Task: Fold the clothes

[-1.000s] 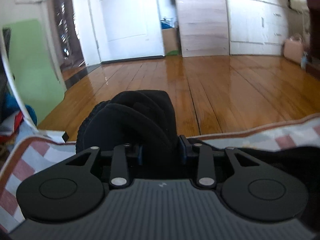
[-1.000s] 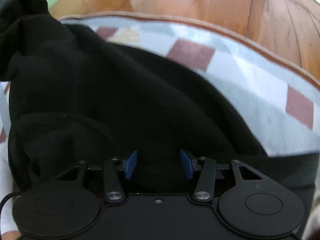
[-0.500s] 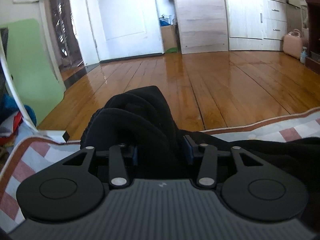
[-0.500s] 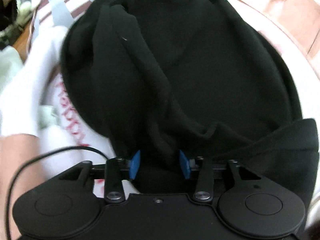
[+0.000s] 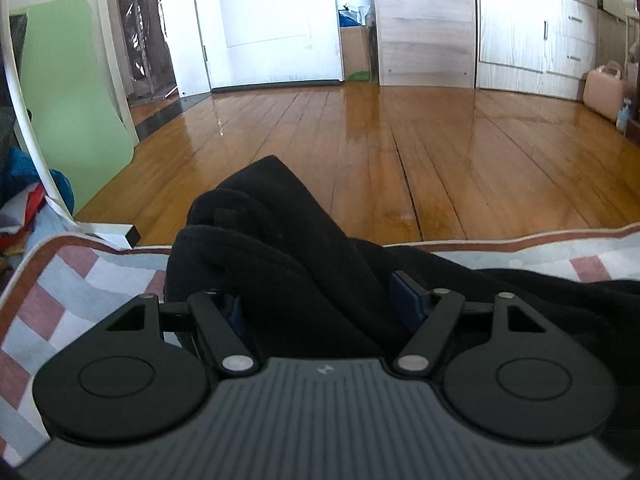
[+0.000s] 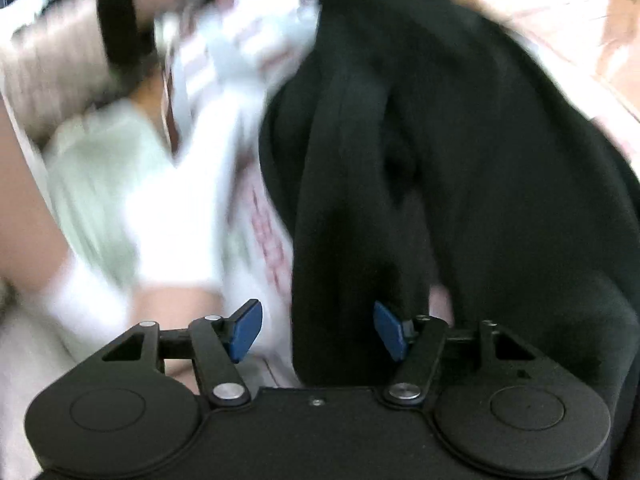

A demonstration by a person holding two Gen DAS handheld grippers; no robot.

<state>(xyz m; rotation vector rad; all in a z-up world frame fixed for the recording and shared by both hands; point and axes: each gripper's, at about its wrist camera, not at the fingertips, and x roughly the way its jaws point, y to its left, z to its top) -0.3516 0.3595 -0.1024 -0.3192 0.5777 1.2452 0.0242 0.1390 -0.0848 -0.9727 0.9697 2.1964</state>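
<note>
My left gripper (image 5: 320,308): jaws opening, a fold of the black garment (image 5: 280,248) between them, on the checked blanket (image 5: 60,280). My right gripper (image 6: 318,330): jaws opening, same garment between. Beyond, left view only: wooden floor (image 5: 360,140), pink case (image 5: 604,88).

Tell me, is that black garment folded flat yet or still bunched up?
Still bunched: the black garment rises in a rumpled heap of thick folds on the checked mat.
</note>
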